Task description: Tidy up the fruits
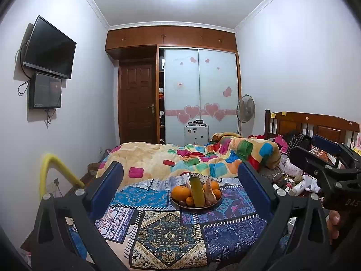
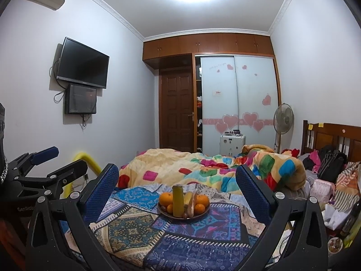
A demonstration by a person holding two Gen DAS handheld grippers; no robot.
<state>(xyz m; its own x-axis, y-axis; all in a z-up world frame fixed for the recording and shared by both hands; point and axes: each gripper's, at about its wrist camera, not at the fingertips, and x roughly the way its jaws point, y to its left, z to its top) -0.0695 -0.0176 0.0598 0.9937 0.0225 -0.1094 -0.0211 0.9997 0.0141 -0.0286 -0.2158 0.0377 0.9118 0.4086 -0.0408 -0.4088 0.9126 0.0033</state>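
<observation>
A round, shallow plate (image 1: 180, 205) heaped with glossy oranges (image 1: 180, 192), a tall yellow-green bottle (image 1: 196, 190) and a pale elongated fruit is seen resting on a patchwork-patterned cloth (image 1: 158, 230) on the bed, framed between the wide-spread, empty left tongs (image 1: 180, 189) and right tongs (image 2: 177, 192).

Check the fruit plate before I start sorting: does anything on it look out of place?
Yes. A tall bottle of yellow-orange liquid stands upright in the middle of the plate, among the oranges. It is a drink, not a fruit. Nothing looks spilled or damaged.
</observation>
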